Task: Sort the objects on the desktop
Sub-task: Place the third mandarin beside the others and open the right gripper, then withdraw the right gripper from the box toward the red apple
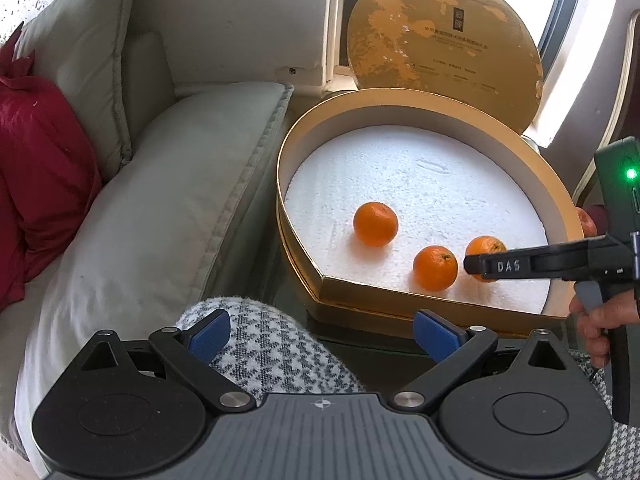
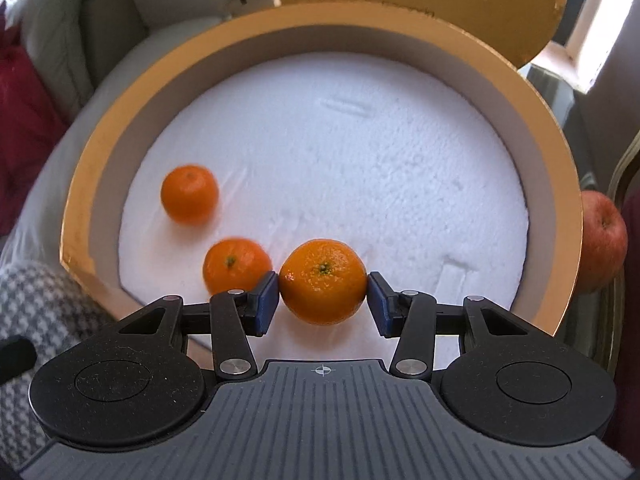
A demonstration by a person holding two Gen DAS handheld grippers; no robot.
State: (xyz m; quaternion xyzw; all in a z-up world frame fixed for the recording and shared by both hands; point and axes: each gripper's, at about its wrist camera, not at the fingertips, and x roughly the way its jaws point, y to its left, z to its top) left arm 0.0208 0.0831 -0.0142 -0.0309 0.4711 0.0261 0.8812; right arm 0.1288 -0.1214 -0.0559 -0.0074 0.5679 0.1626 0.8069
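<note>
- Right tool clamps one mandarin between its blue pads, over the white foam inside the gold round box, near its front rim.
- Two other mandarins lie on that foam, left of the gripped one.
- Left tool hangs spread and empty before the box.
- Red apple sits outside the box's right wall.

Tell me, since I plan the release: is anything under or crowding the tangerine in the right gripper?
Below the held tangerine in the right gripper only bare foam shows. A second tangerine sits close beside the left finger.
</note>
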